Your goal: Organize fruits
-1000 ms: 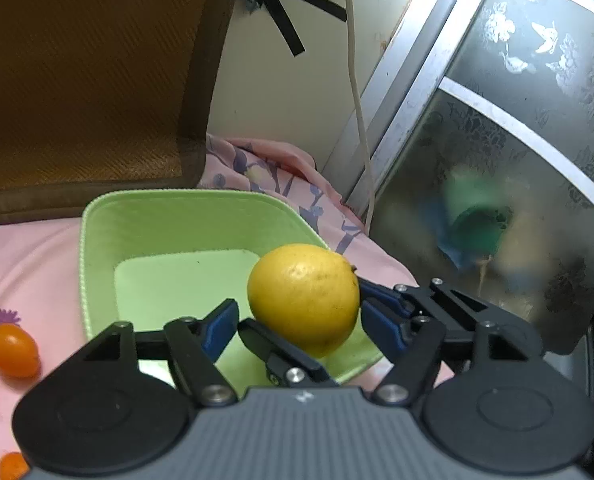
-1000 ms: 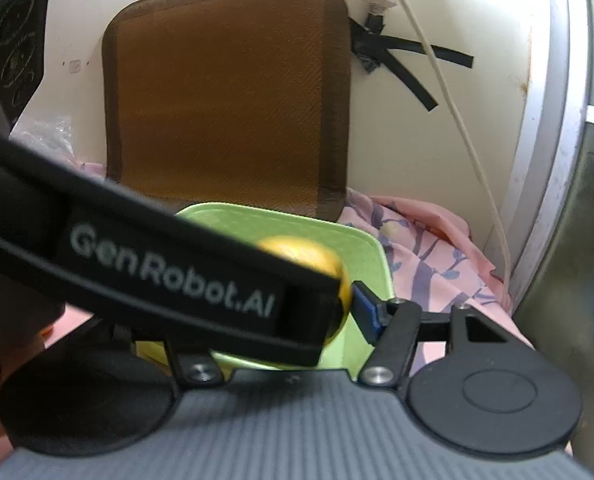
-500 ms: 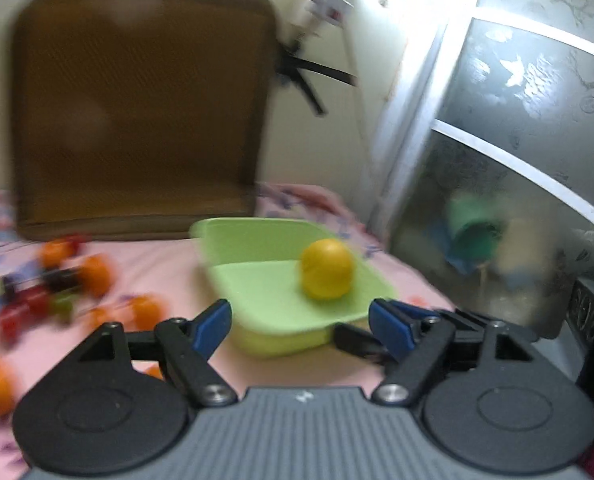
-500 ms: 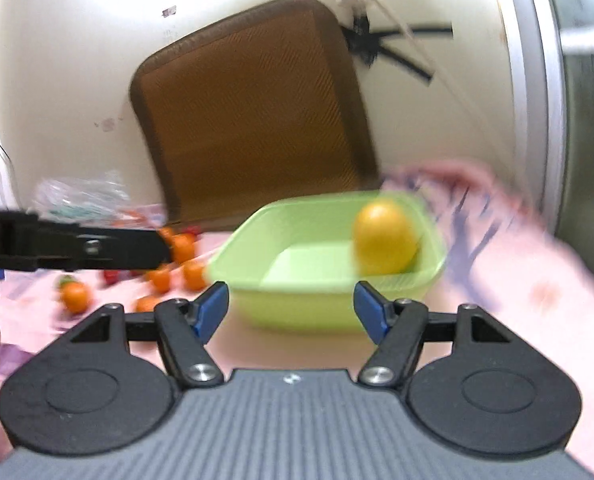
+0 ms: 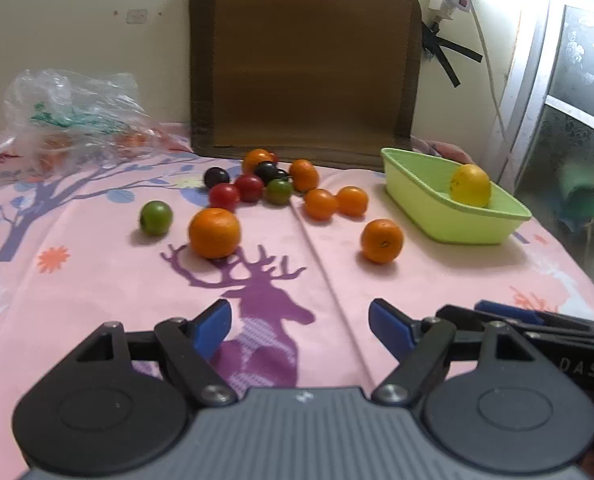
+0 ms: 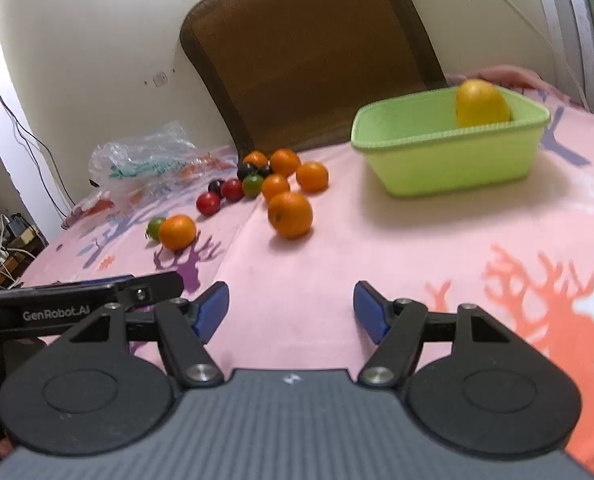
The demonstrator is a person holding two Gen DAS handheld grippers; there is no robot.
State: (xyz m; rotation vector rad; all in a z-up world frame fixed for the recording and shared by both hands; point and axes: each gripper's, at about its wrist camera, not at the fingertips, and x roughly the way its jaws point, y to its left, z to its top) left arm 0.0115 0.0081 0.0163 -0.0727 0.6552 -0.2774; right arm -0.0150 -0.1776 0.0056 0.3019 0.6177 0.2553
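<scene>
A yellow lemon [image 5: 470, 185] [image 6: 481, 103] lies in the light green basket [image 5: 429, 204] [image 6: 449, 162] at the right of the pink cloth. Several oranges, such as the big orange [image 5: 214, 233] [image 6: 177, 232] and the near orange [image 5: 381, 240] [image 6: 289, 214], lie loose in the middle with red, green and dark small fruits [image 5: 249, 188] [image 6: 233, 190]. My left gripper [image 5: 300, 330] is open and empty, low over the near cloth. My right gripper [image 6: 291, 312] is also open and empty, back from the fruit. Each gripper shows at the other view's edge.
A brown woven cushion [image 5: 305, 64] [image 6: 313, 52] leans against the wall behind the fruit. A crumpled clear plastic bag [image 5: 73, 116] [image 6: 145, 156] lies at the back left. A frosted glass door [image 5: 577, 92] and a white cable [image 5: 485, 52] stand at the right.
The left gripper let go of the lemon into the green basket. Both grippers then pulled back and away, so the whole cloth with the loose fruit is now in view.
</scene>
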